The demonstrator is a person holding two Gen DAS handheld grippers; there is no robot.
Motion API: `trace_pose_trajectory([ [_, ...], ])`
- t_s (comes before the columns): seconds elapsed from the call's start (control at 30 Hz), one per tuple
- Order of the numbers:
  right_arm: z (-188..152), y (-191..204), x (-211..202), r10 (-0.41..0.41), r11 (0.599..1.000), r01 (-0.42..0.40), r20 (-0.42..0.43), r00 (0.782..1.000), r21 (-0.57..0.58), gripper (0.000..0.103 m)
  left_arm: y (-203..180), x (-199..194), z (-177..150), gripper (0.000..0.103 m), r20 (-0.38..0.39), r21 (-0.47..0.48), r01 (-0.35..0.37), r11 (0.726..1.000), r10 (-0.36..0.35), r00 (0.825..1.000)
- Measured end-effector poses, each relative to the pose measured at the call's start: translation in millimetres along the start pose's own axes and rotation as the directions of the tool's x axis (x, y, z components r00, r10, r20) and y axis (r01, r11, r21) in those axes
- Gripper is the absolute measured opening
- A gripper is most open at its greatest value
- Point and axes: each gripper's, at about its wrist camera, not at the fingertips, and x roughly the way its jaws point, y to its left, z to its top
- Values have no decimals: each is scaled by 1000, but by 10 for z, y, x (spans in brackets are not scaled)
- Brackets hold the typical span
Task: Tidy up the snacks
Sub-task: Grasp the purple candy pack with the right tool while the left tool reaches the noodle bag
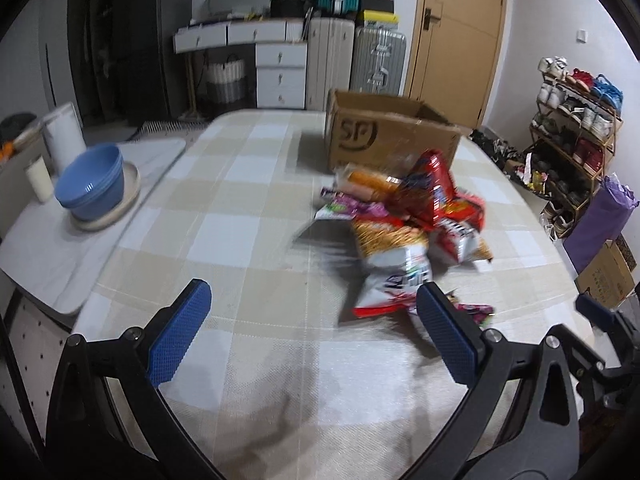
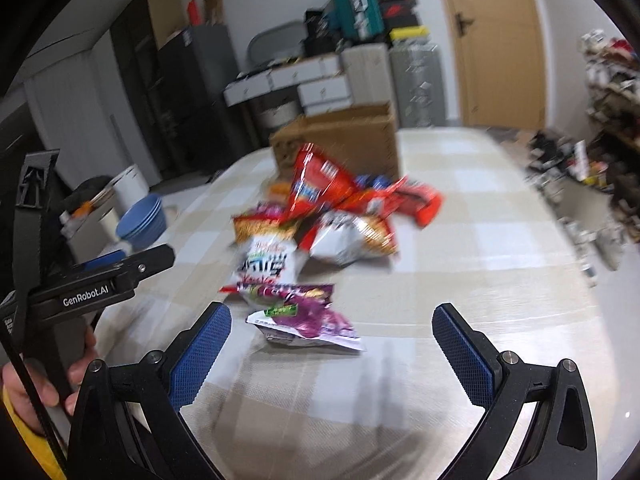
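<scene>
A heap of snack bags (image 1: 408,220) lies on the checked tablecloth in front of an open cardboard box (image 1: 384,132). In the right wrist view the same snack heap (image 2: 320,216) sits before the cardboard box (image 2: 344,140), with a purple bag (image 2: 308,316) lying nearest. My left gripper (image 1: 312,296) is open above the cloth, the heap beyond its right finger. My right gripper (image 2: 332,316) is open too, its fingers wide on either side of the purple bag and short of it. Both views are blurred.
Blue bowls (image 1: 90,182) on a cream plate and a white cylinder (image 1: 64,136) stand at the table's left. The left gripper's body (image 2: 88,284) and a hand (image 2: 24,384) show at the left of the right wrist view. A shoe rack (image 1: 576,128) stands at the right.
</scene>
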Motion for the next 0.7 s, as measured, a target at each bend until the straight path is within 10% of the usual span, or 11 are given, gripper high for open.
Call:
trace_pose_trajectory([
  [0.2,41,15,531,110,994,-111,-116,987,-1,101,118,420,-23,102,-60,-18,19,1000,-20,998],
  [0.43,31,54,929,123,991,-129,-205,971,-19,73,157,702,-12,102,-104,-33,25,999,-29,994],
  [0.7,-40,-40,862,193,981,-191,-176,965,26,59,216,848,-4,102,-136,-50,24,998,-31,990],
])
